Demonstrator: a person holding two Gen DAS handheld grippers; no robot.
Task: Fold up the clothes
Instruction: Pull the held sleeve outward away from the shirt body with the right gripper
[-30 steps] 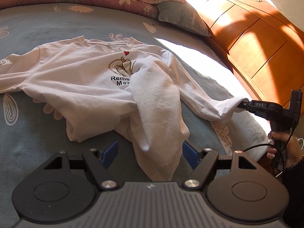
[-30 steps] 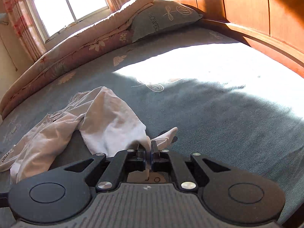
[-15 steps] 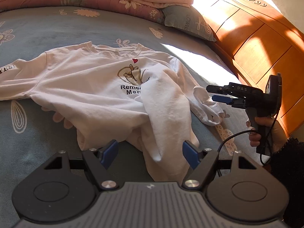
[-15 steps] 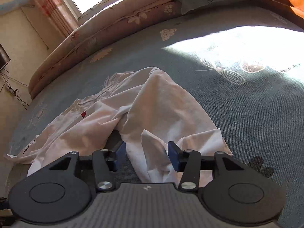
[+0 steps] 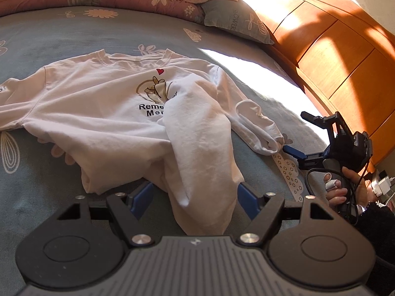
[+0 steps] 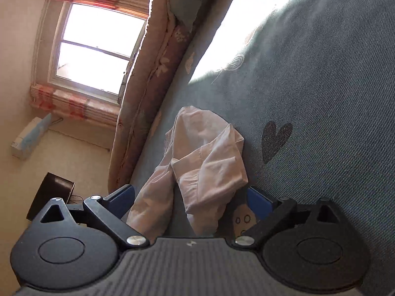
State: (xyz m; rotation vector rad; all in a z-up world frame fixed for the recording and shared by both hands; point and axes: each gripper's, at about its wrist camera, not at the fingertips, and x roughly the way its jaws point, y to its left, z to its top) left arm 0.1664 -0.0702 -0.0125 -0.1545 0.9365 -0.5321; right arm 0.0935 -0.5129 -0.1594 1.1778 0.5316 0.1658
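White t-shirt (image 5: 103, 113) is lying mostly flat on the blue-grey bedspread (image 5: 49, 37), collar toward 12 o'clock, one side flopped over the chest print. Left gripper (image 5: 195, 197) is hovering at the hem, jaws wide, cloth between them but pads not pressing. Right gripper (image 5: 296, 135), at 3 o'clock in the left wrist view, has just been opening its jaws, now fully released; sleeve cuff (image 5: 269, 138) is lying just beside its lower finger, not pinched.

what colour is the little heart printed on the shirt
Red heart on the white shirt, clearest in the left wrist view.
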